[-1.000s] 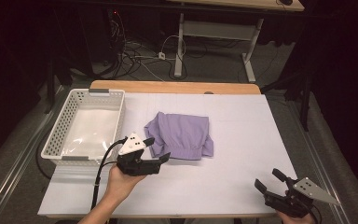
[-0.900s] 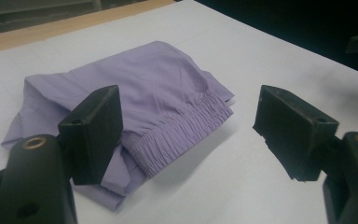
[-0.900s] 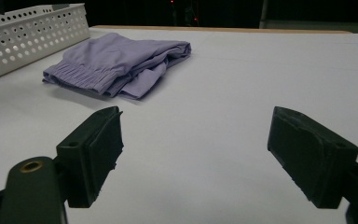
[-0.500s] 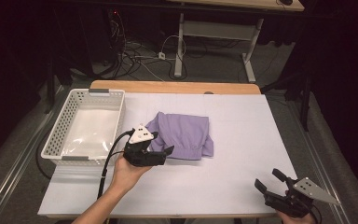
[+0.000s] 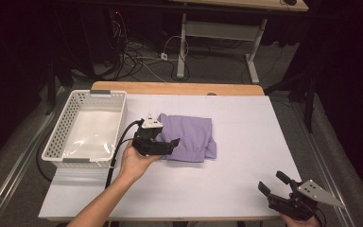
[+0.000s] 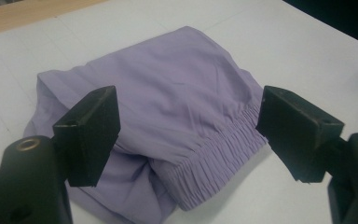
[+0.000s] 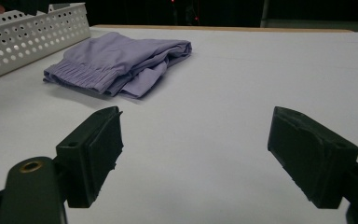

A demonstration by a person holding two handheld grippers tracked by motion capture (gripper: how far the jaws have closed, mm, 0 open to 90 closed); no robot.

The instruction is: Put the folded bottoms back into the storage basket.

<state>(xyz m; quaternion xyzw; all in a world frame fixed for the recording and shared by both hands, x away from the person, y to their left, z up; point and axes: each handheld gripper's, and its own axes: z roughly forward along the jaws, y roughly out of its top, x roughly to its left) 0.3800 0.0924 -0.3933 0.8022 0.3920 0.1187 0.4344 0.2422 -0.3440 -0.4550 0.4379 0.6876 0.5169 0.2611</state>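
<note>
A folded lilac garment (image 5: 191,135) with an elastic waistband lies in the middle of the white table. My left gripper (image 5: 169,145) hovers at its near-left edge, held by a hand coming from the bottom left. In the left gripper view the jaws stand wide open (image 6: 186,126) over the garment (image 6: 182,93), with the waistband between them and the pads not pressing on it. My right gripper (image 5: 273,182) rests at the table's near-right corner, open and holding nothing. In the right gripper view its jaws (image 7: 200,149) frame bare table, with the garment (image 7: 116,58) farther off.
A white perforated basket (image 5: 59,137) stands at the table's left side, lined with clear plastic; its wall (image 7: 28,32) is also in the right gripper view. A wooden strip (image 5: 175,88) runs along the far edge. Cables and desk legs lie on the floor beyond.
My left gripper has moved away from the person and to the right, from in front of the basket up to the garment's left edge. The right gripper has stayed in place.
</note>
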